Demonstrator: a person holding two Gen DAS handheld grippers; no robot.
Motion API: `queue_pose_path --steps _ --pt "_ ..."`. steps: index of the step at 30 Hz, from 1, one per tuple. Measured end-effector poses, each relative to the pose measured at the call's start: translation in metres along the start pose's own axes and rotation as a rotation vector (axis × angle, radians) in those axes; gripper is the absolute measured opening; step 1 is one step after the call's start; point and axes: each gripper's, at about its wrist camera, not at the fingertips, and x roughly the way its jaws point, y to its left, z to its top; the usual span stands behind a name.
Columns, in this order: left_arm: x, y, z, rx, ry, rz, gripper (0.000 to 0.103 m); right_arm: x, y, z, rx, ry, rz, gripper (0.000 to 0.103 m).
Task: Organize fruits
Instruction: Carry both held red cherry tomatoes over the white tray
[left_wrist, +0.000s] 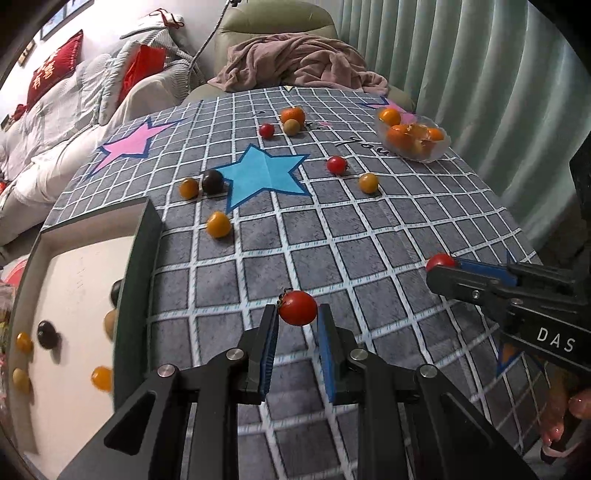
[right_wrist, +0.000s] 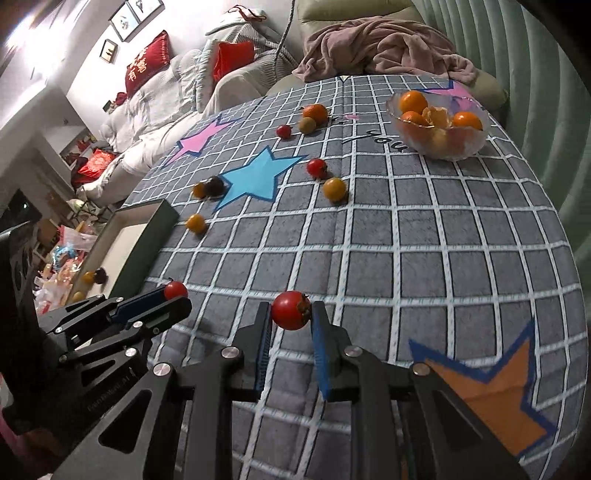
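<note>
My left gripper (left_wrist: 298, 319) is shut on a red cherry tomato (left_wrist: 297, 307) above the grid cloth; it also shows in the right wrist view (right_wrist: 173, 295). My right gripper (right_wrist: 291, 314) is shut on another red tomato (right_wrist: 291, 309); it shows in the left wrist view (left_wrist: 443, 264) at the right. A dark-walled box (left_wrist: 142, 258) with a white floor lies at the left and holds several small yellow and dark fruits (left_wrist: 48, 334). Loose small fruits (left_wrist: 218, 224) lie on the cloth further out. A glass bowl (right_wrist: 439, 127) of oranges stands at the far right.
An orange (left_wrist: 293, 114) with a greenish fruit and a red tomato sits near the table's far edge. A pink blanket (left_wrist: 299, 61) lies on the armchair behind. A sofa with red cushions (left_wrist: 55, 74) is at the left. A curtain (left_wrist: 480, 74) hangs at the right.
</note>
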Motion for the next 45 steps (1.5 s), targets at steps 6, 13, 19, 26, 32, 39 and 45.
queue_pose_path --steps 6,13,19,26,32,39,45 --pt "-0.021 0.011 -0.010 -0.033 0.014 0.021 0.023 -0.012 0.012 -0.006 0.001 0.001 0.013 0.023" --pt "-0.042 0.029 -0.021 -0.072 0.001 0.030 0.023 -0.023 0.034 -0.009 -0.021 0.005 0.012 0.023" --pt "-0.060 0.049 -0.028 -0.108 -0.024 0.040 0.023 -0.031 0.062 -0.004 -0.062 -0.002 0.018 0.023" --pt "-0.078 0.081 -0.034 -0.157 -0.051 0.063 0.023 -0.035 0.104 0.005 -0.128 -0.004 0.038 0.023" --pt "-0.094 0.120 -0.040 -0.189 -0.064 0.119 0.023 -0.030 0.145 0.017 -0.203 0.016 0.054 0.023" --pt "-0.095 0.177 -0.053 -0.269 -0.047 0.197 0.023 -0.005 0.199 0.031 -0.297 0.057 0.093 0.023" --pt "-0.076 0.206 -0.062 -0.306 0.005 0.238 0.023 0.031 0.242 0.038 -0.370 0.132 0.122 0.023"
